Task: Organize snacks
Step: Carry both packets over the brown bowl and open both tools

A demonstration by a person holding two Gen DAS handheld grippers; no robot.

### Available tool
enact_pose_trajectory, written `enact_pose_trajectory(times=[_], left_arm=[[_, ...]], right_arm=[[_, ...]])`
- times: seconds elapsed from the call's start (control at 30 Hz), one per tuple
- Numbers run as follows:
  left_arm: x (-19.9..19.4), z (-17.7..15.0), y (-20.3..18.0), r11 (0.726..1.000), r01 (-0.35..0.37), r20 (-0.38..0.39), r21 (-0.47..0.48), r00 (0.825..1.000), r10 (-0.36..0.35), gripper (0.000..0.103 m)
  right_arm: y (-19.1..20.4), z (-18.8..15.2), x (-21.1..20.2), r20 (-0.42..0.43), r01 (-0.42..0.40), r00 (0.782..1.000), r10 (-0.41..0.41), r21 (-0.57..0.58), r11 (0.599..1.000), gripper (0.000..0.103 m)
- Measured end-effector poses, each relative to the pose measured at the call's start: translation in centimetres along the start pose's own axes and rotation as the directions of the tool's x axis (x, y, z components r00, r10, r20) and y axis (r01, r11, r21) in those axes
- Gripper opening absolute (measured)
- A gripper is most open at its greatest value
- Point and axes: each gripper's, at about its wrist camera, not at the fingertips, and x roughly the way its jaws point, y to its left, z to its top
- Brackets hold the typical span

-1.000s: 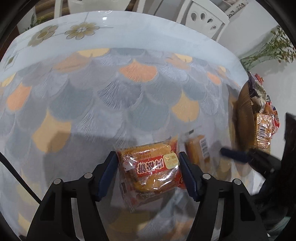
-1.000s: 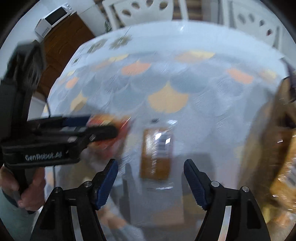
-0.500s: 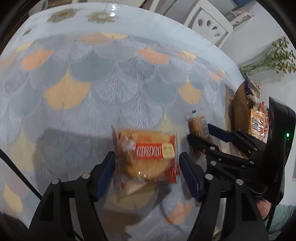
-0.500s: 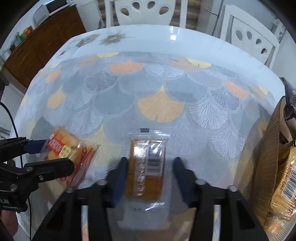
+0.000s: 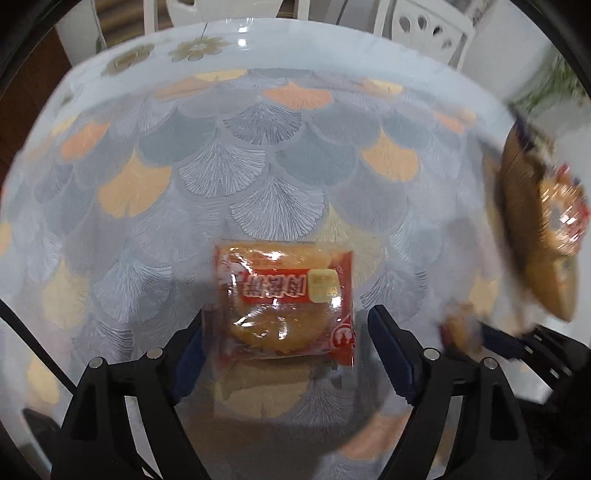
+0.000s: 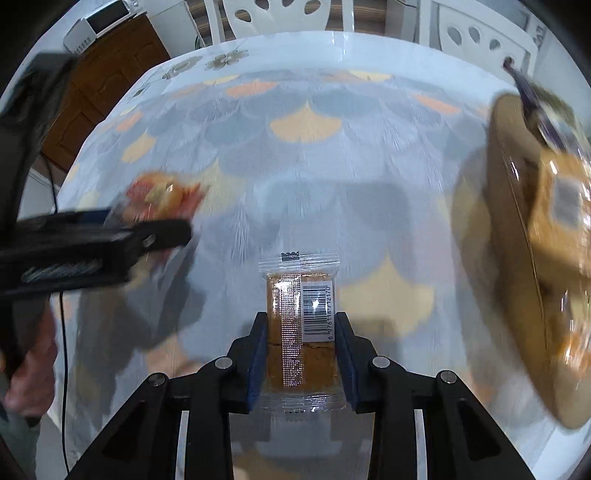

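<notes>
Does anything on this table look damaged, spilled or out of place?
Nothing stands out. The red snack pack looks sealed between the left gripper's opening jaws. The right gripper is closing on the intact clear-wrapped bar. The basket at the right is too blurred to judge.

A home dining room: a table (image 6: 314, 155) with a fan-patterned cloth stood among white cut-out chairs (image 6: 484, 37), with a wooden cabinet (image 6: 107, 81) and microwave (image 6: 92, 27) beyond its far-left corner.

White chairs (image 6: 280, 14) behind the patterned tablecloth (image 5: 258, 155); possibly a microwave (image 6: 98, 26).
</notes>
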Motion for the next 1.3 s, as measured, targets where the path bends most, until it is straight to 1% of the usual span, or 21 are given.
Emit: enact_pose_trajectory(times=[0.07, 0.1, 0.13, 0.2, 0.23, 0.3, 0.37, 0.43, 0.57, 0.67, 0.73, 0.77, 0.87, 0.97, 1.0, 1.07, 1.13, 1.23, 1.3], left_arm=[[-0.3, -0.4, -0.5, 0.998, -0.055, 0.020, 0.033, 0.998, 0.054, 0.058], [-0.5, -0.5, -0.5, 0.998, -0.046, 0.022, 0.036, 0.999, 0.045, 0.053], [-0.9, -0.8, -0.3, 1.000, -0.012, 0.016, 0.021, 1.000, 0.011, 0.050], [-1.6, -1.3, 0.0, 0.999, 0.042, 0.015, -0.007, 0.999, -0.042, 0.049], [-2.2, -1.7, -0.1, 0.998, 0.058, 0.021, -0.014, 0.998, -0.057, 0.049], [-3.1, -2.4, -0.5, 0.998, 0.061, 0.033, -0.012, 0.998, -0.061, 0.049], [-4.5, -2.9, -1.5, 0.996, 0.094, 0.064, -0.009, 0.994, -0.093, 0.049], [-6.1, -3.4, -2.9, 0.990, 0.139, 0.095, 0.001, 0.986, -0.138, 0.049], [-9.5, -3.3, -6.1, 0.983, 0.174, 0.150, 0.060, 0.972, -0.182, 0.049], [-12.1, -2.7, -8.2, 0.974, 0.192, 0.192, 0.120, 0.958, -0.212, 0.049], [-13.7, -1.6, -10.5, 0.965, 0.205, 0.225, 0.162, 0.945, -0.238, 0.049], [-14.4, -1.3, -11.3, 0.961, 0.212, 0.236, 0.179, 0.939, -0.251, 0.049], [-16.4, 0.3, -14.0, 0.945, 0.228, 0.271, 0.234, 0.918, -0.288, 0.049], [-17.6, 1.6, -16.6, 0.930, 0.231, 0.289, 0.285, 0.905, -0.313, 0.049], [-17.8, 2.0, -17.3, 0.926, 0.232, 0.292, 0.298, 0.901, -0.320, 0.049], [-18.0, 2.7, -18.9, 0.915, 0.240, 0.289, 0.324, 0.896, -0.337, 0.049], [-17.9, 3.2, -20.3, 0.909, 0.242, 0.284, 0.340, 0.895, -0.344, 0.049], [-17.3, 3.8, -21.9, 0.902, 0.250, 0.269, 0.353, 0.896, -0.353, 0.049], [-16.9, 3.8, -22.6, 0.898, 0.257, 0.260, 0.357, 0.896, -0.360, 0.049]], right_arm=[[-0.4, -0.9, -0.4, -0.007, -0.020, 1.000, 0.020, 0.014, 1.000, 0.033], [-0.8, -1.6, -0.8, -0.012, -0.043, 0.999, 0.043, 0.028, 0.999, 0.033], [-1.1, -2.2, -1.1, -0.015, -0.057, 0.998, 0.058, 0.040, 0.998, 0.033], [-1.7, -3.4, -1.9, -0.020, -0.089, 0.996, 0.091, 0.066, 0.994, 0.033], [-2.0, -3.9, -2.3, -0.022, -0.107, 0.994, 0.109, 0.081, 0.991, 0.033], [-2.7, -4.8, -3.3, -0.019, -0.136, 0.990, 0.139, 0.106, 0.985, 0.033], [-2.8, -5.6, -4.2, -0.010, -0.154, 0.988, 0.156, 0.119, 0.981, 0.033], [-3.2, -6.1, -5.7, 0.010, -0.165, 0.986, 0.165, 0.129, 0.978, 0.033], [-4.5, -7.1, -9.0, 0.063, -0.176, 0.984, 0.168, 0.154, 0.972, 0.033], [-6.0, -7.2, -12.0, 0.127, -0.172, 0.980, 0.151, 0.176, 0.969, 0.033], [-7.5, -7.0, -14.7, 0.182, -0.155, 0.976, 0.119, 0.195, 0.969, 0.033], [-7.8, -6.6, -15.2, 0.199, -0.149, 0.974, 0.108, 0.201, 0.968, 0.033], [-10.4, -6.1, -18.5, 0.271, -0.113, 0.962, 0.045, 0.244, 0.963, 0.033], [-12.7, -5.8, -20.9, 0.318, -0.099, 0.948, 0.004, 0.284, 0.954, 0.033], [-13.8, -5.7, -21.8, 0.334, -0.090, 0.942, -0.019, 0.307, 0.947, 0.033], [-15.2, -5.7, -22.9, 0.357, -0.097, 0.934, -0.033, 0.340, 0.935, 0.033], [-16.7, -5.7, -24.1, 0.379, -0.113, 0.925, -0.036, 0.365, 0.924, 0.033], [-18.6, -5.4, -24.8, 0.393, -0.125, 0.918, -0.045, 0.396, 0.910, 0.033], [-19.9, -5.6, -25.1, 0.400, -0.144, 0.916, -0.037, 0.412, 0.900, 0.033]])
